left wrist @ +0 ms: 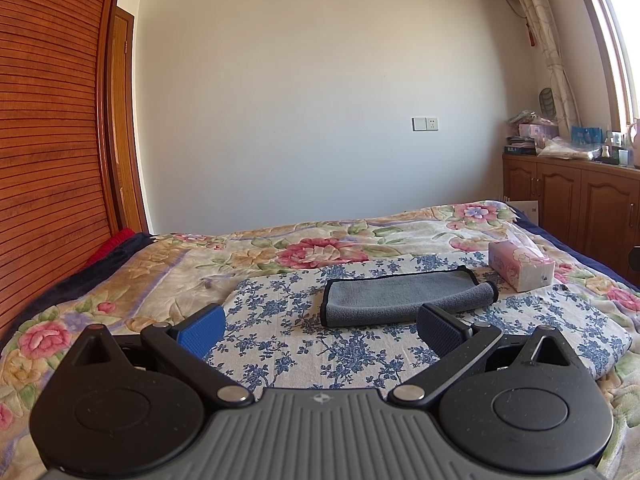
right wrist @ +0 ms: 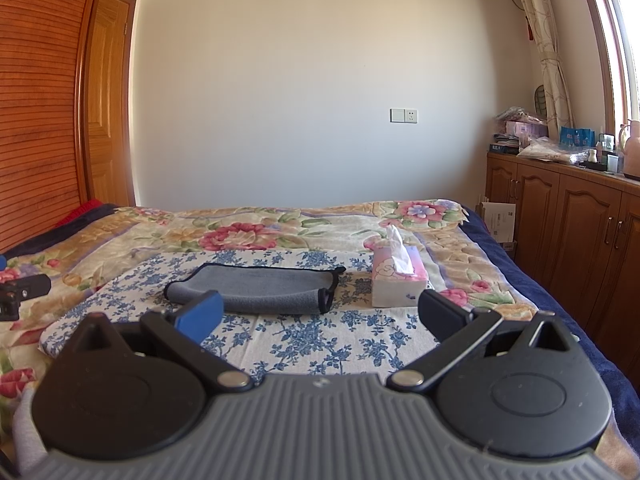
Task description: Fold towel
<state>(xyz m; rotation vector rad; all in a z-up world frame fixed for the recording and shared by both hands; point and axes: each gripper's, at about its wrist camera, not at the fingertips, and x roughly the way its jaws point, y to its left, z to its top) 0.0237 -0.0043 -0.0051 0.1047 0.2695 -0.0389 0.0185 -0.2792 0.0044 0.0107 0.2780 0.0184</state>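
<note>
Both pairs of fingers are spread wide with nothing between them: the left gripper [left wrist: 320, 330] and the right gripper [right wrist: 320, 316] each hang over the blue-flowered cloth [left wrist: 280, 344], short of the towel [left wrist: 404, 296]. From where I sit the towel reads as grey with a dark binding, lying on that cloth near the middle of the bed [left wrist: 120, 280], already doubled over at least once, with a rounded fold along its near edge and an open, looped end on the right.

My worries from here:

- That rounded near edge is thick. If I pinch low I judge I will catch the flowered cloth as well and drag it up with the towel.
- If I pinch only the top layer, the fold may peel open instead of lifting whole.
- The tissue box [right wrist: 396, 280] stands just beside the towel's right end. A swing of the right gripper, or of a lifted corner, could knock it over.
- Soft bedding gives under pressure, so a firm push down may bunch the cloth and skew the towel.
- In the right wrist view the left gripper shows only at the far left edge, so the two could lift unevenly and leave a crooked fold.
</note>
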